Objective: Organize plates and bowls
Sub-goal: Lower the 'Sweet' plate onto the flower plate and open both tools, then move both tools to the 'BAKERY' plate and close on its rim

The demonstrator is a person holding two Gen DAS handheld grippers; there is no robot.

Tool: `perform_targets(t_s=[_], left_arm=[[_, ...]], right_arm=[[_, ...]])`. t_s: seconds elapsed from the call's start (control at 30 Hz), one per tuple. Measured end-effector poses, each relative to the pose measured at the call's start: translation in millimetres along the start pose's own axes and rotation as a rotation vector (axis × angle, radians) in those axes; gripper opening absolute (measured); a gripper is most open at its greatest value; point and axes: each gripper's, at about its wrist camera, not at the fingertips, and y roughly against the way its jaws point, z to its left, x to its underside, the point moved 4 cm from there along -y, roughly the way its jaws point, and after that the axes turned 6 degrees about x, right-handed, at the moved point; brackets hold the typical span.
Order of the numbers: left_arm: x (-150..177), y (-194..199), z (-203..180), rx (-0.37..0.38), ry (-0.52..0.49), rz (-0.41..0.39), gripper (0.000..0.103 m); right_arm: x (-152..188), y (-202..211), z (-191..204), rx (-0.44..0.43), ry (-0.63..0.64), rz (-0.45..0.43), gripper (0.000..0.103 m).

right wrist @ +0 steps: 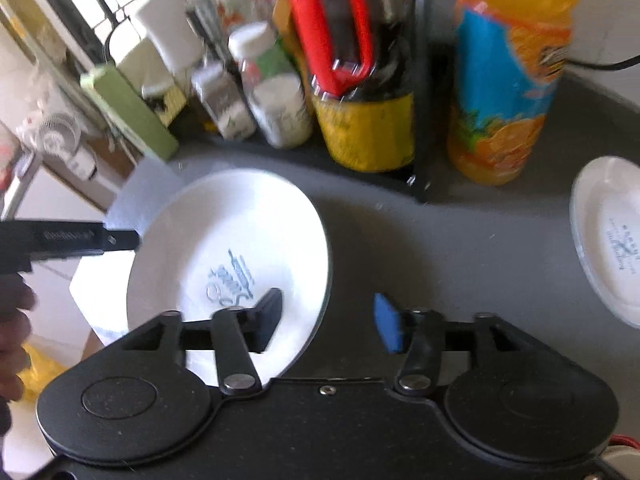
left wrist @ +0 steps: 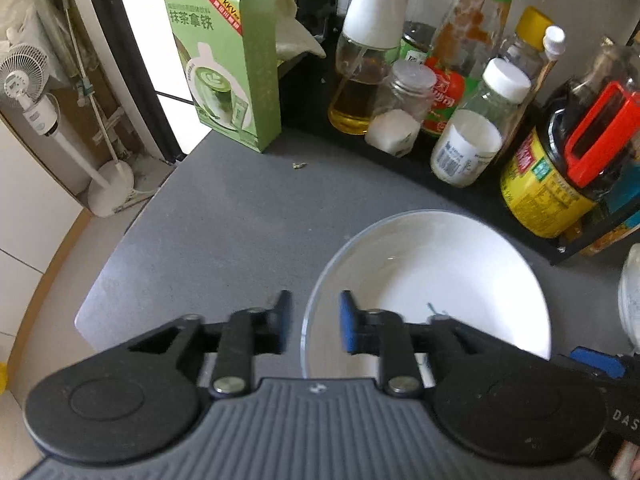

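Left hand-held gripper (left wrist: 315, 322): spread, straddling the white plate (left wrist: 440, 276) rim | right hand-held gripper (right wrist: 328, 322): spread over the opposite rim | plate sat on bench (left wrist: 224, 232)

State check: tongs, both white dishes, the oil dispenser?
Left tongs: open, pads clear of the rim between them.
Right tongs: open, astride the rim, not pressing it.
White bowl: upright on the counter, empty.
Second white dish: on the counter at right, partly out of frame.
Oil dispenser: upright, part full.
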Motion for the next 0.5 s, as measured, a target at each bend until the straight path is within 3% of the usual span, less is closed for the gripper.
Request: perform_targets(t_s=[0.07, 0.17, 0.5], left_arm=[[1.4, 3.8, -7.5, -0.003, -0.002, -0.006, 0.057], [4.4, 9.3, -25.9, 0.016, -0.033, -0.030, 0.068], [21.8, 14.8, -96.7, 0.084, -0.107, -0.033, 0.073]], right_arm=[[-1.5, 10.0, -8.4, 0.004, -0.016, -0.025, 0.061], [-1.8, 23.7, -24.5, 0.018, -0.045, -0.062, 0.070], [13.8, 56.6, -94.2, 0.100, -0.142, -0.118, 0.074]])
